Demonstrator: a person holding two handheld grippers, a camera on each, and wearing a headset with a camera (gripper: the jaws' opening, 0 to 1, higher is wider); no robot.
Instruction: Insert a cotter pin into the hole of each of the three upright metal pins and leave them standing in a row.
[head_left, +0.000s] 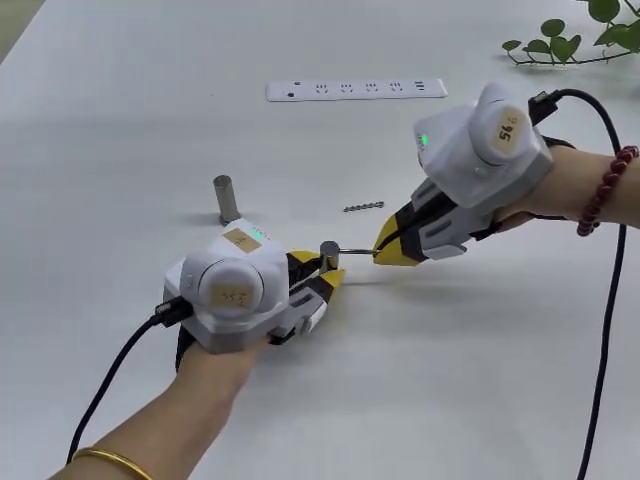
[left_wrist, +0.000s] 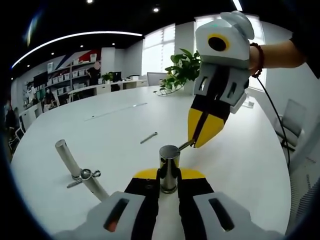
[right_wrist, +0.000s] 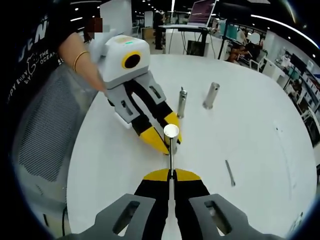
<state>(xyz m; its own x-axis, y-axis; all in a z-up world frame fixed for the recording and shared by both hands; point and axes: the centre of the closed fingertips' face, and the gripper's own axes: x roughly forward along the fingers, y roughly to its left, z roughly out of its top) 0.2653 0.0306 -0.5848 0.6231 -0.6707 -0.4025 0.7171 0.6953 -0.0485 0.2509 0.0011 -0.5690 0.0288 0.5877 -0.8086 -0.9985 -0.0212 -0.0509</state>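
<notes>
**Cotter pin at the hole of one metal pin, not yet seen through**

Spread across the white table (head_left: 120, 120), with both grippers meeting near its middle. Left gripper (head_left: 327, 269) closed narrow around the gripped metal pin (head_left: 329, 250), keeping it upright. Right gripper (head_left: 383, 249) pinched tight on the held cotter pin (head_left: 357, 250), offering it sideways with the free end touching the gripped metal pin just below its top.

Judged to be the insertion step for this pin. Cannot tell whether the tip has entered the hole.

Next, by this reading, calls for a level, straight push along the line of the hole. Needs a firm left-hand hold, so that nothing turns or tips. After that, letting go on both sides and leaving the pin standing in line with the others.

Counted, largest first:
- Two grippers.
- Three metal pins:
  - the gripped one
  - the fitted metal pin (left_wrist: 70, 160), standing just beside the left gripper
  - the third metal pin (right_wrist: 212, 95), further off, with no cotter pin made out on it
- Three cotter pins:
  - the held one
  - the fitted cotter pin (left_wrist: 84, 174), lodged crosswise through its metal pin
  - the loose cotter pin (head_left: 364, 207), lying flat on the table just beyond the grippers
</notes>
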